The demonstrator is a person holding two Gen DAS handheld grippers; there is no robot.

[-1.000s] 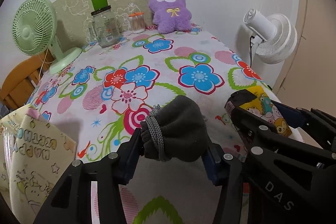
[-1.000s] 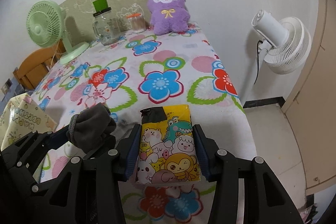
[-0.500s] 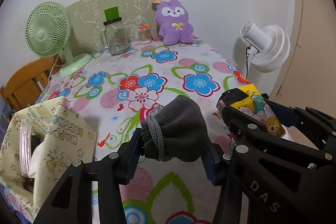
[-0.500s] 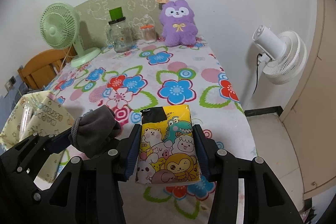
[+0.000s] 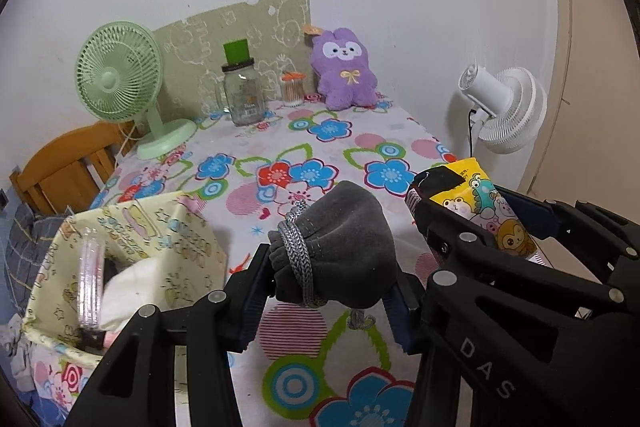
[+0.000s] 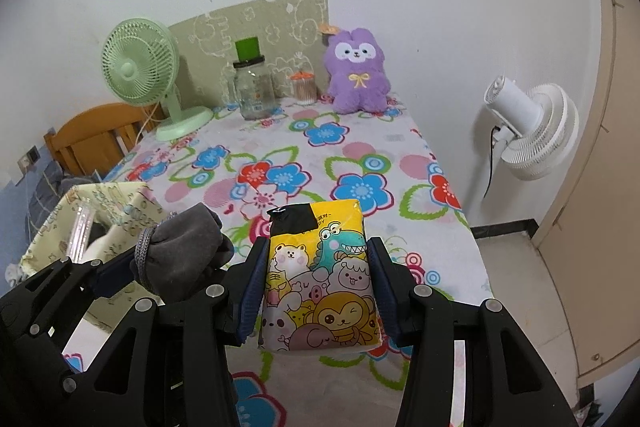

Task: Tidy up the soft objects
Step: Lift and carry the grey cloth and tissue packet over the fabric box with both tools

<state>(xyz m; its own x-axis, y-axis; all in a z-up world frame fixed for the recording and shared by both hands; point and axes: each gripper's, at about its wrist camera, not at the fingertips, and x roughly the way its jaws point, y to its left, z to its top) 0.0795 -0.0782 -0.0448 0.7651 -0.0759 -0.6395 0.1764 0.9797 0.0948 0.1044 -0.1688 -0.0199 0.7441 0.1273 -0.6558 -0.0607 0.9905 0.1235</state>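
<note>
A: Fingers first. Left gripper [image 5: 326,287] is clamped on a grey pouch [image 5: 340,251], drawstring cord wound round its neck. Right gripper [image 6: 318,291] is clamped on a yellow cartoon-print packet [image 6: 320,275], one finger [image 6: 252,291] pressed to each long edge.

B: Where are the two things relative to the desk [image 5: 320,155]?

A: Both held up in the air over its near end, clear of the flowered cloth. Side by side, close, but I can't tell if pouch and packet touch.

B: And the target?

A: Best guess, the cream printed bag [image 5: 120,255], open-topped, at the left of the near corner. Whether it sits on the desk edge or just beside it, I can't tell. Something white and a clear tube already inside.

B: So which step?

A: Carrying. Both items picked, neither dropped. Reads as mid-transfer toward the bag.

B: Next move?

A: Left gripper is nearer the bag. It calls for swinging the pouch left over the opening, lowering, then letting go. The packet would follow. The opening looks narrow and the walls floppy, so one at a time seems wiser.

B: Anything else on the desk?

A: Purple plush [image 5: 346,71], glass jar [image 5: 242,95], green fan [image 5: 120,83], all at the far end, well apart from the grippers.
</note>
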